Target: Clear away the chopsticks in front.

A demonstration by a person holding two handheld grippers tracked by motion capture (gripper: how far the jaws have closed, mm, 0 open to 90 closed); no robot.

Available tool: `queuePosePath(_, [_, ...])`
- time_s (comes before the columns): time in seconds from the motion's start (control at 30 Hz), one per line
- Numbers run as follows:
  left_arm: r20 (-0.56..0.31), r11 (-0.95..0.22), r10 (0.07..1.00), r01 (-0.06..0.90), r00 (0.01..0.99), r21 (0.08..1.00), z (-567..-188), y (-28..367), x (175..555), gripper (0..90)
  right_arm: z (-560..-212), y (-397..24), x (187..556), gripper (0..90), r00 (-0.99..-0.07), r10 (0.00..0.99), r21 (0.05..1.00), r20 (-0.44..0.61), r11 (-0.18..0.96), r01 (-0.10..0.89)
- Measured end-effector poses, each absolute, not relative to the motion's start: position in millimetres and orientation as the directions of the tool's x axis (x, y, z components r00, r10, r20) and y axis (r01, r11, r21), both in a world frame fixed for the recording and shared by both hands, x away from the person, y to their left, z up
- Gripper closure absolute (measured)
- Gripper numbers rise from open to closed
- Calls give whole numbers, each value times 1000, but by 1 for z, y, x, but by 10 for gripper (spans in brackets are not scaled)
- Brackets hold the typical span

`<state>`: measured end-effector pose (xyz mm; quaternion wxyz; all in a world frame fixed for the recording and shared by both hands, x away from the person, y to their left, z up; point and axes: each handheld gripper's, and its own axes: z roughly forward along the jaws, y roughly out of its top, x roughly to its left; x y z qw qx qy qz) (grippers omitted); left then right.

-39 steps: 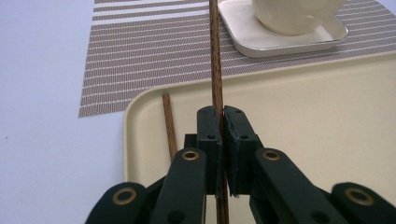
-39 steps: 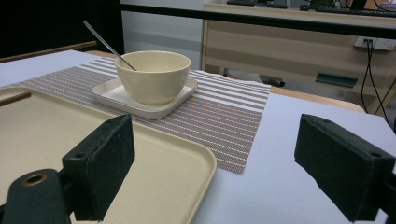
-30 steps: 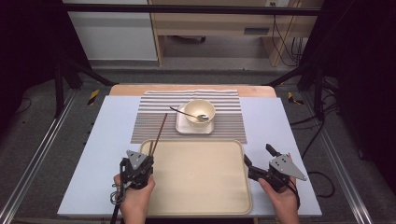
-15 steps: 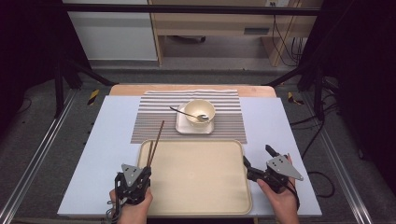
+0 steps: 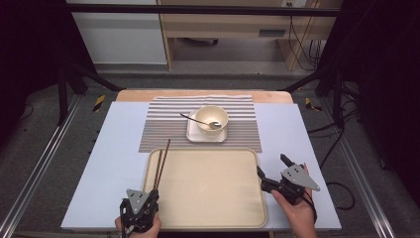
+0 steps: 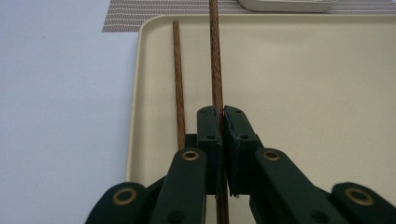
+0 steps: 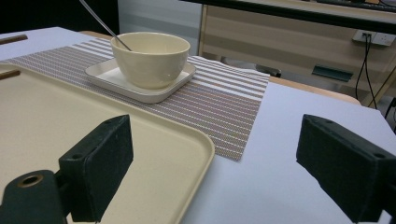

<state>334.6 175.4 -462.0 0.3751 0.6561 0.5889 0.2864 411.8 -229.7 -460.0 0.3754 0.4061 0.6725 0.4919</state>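
My left gripper (image 6: 222, 112) is shut on one brown chopstick (image 6: 215, 56), which runs forward over the left part of the beige tray (image 6: 303, 84). A second chopstick (image 6: 177, 70) lies just left of the jaws along the tray's rim, outside the grip. From above, the left gripper (image 5: 151, 194) sits at the tray's (image 5: 208, 198) near left corner with both chopsticks (image 5: 162, 163) pointing away. My right gripper (image 5: 272, 165) is open beside the tray's right edge. In its own view the right gripper (image 7: 219, 144) has nothing between its wide-apart pads.
A cream bowl (image 5: 212, 118) with a metal spoon (image 5: 195, 120) stands on a square plate (image 5: 207, 134), on a striped placemat (image 5: 163, 129) behind the tray. All of this rests on a pale blue table top (image 5: 109, 163). The bowl (image 7: 152, 58) is ahead and left of the right gripper.
My left gripper has drawn back toward the table's near edge, and the chopsticks have slid with it further onto the tray. The right gripper has stayed still.
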Motion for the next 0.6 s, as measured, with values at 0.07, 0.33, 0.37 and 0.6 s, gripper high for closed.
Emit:
queuePosePath(0.07, [-81,-9,988,563,134,827,-465,174,330,857,-460,-229,412,112,-391,914,966,-105,187,178])
queuePosePath(0.33, [-76,-7,990,577,119,817,-475,173,327,856,-461,-228,412,113,-400,911,966,-101,186,181])
queuePosePath(0.37, [-76,-5,990,576,118,817,-476,173,327,857,-461,-228,412,113,-398,912,966,-102,186,178])
queuePosePath(0.6, [-84,3,990,585,112,811,-479,175,326,857,-461,-227,412,112,-398,911,965,-103,188,180])
